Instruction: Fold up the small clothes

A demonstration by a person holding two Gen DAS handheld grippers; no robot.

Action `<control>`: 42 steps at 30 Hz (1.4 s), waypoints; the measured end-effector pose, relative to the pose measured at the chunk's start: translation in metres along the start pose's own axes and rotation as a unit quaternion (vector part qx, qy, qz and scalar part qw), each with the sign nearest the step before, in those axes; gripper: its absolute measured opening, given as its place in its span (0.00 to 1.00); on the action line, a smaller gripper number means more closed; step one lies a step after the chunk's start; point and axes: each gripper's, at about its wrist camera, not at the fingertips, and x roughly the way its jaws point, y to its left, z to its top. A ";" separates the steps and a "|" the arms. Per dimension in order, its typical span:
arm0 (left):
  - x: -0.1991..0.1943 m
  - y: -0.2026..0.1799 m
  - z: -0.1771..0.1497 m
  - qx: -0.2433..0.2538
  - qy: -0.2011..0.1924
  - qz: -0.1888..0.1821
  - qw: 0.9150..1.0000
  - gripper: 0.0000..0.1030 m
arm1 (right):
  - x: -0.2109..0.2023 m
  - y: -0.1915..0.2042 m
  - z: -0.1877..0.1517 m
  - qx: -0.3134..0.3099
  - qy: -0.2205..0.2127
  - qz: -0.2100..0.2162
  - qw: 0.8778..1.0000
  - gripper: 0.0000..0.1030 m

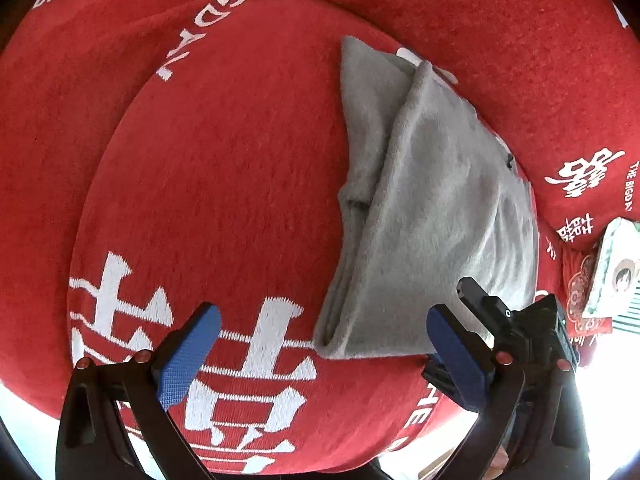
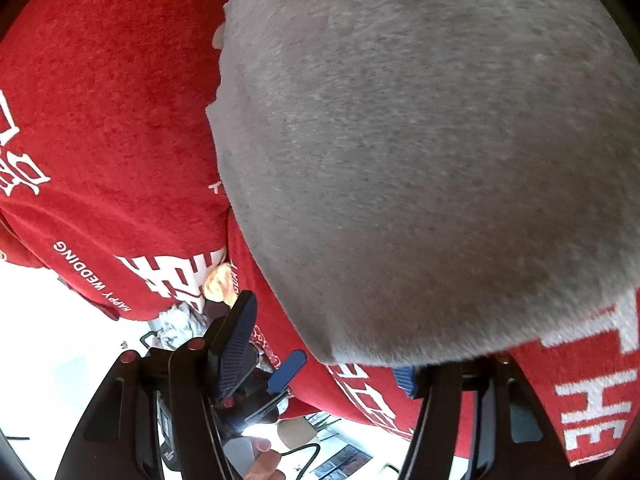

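Lying folded, fuzzy grey garment (image 1: 432, 208) on nubby red blanket (image 1: 220, 184); both grippers' fingers spread.

We see the folded garment (image 1: 432, 208) lying on the cushion (image 1: 224, 184), toward its right edge; a booklet (image 1: 614, 268), perhaps, lies beyond that edge.

Home, red wedding blanket (image 1: 224, 168), cushions (image 1: 500, 40)

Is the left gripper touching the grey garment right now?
Apart. In the left wrist view the left gripper has open jaws with only red blanket between the blue pads; the folded grey garment lies beyond, ahead of the right-side pad.
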 end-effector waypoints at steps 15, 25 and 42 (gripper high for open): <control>0.005 -0.008 0.026 -0.013 0.018 -0.102 0.995 1.00 | -0.003 0.019 0.010 0.008 0.001 0.018 1.000 0.09; 0.052 -0.027 0.085 -0.036 0.068 -0.235 0.969 1.00 | -0.027 0.059 0.020 -0.047 0.016 0.052 0.997 0.08; 0.084 -0.105 0.109 0.079 0.057 -0.125 0.987 0.92 | -0.016 0.057 -0.005 -0.153 0.124 -0.134 0.971 0.21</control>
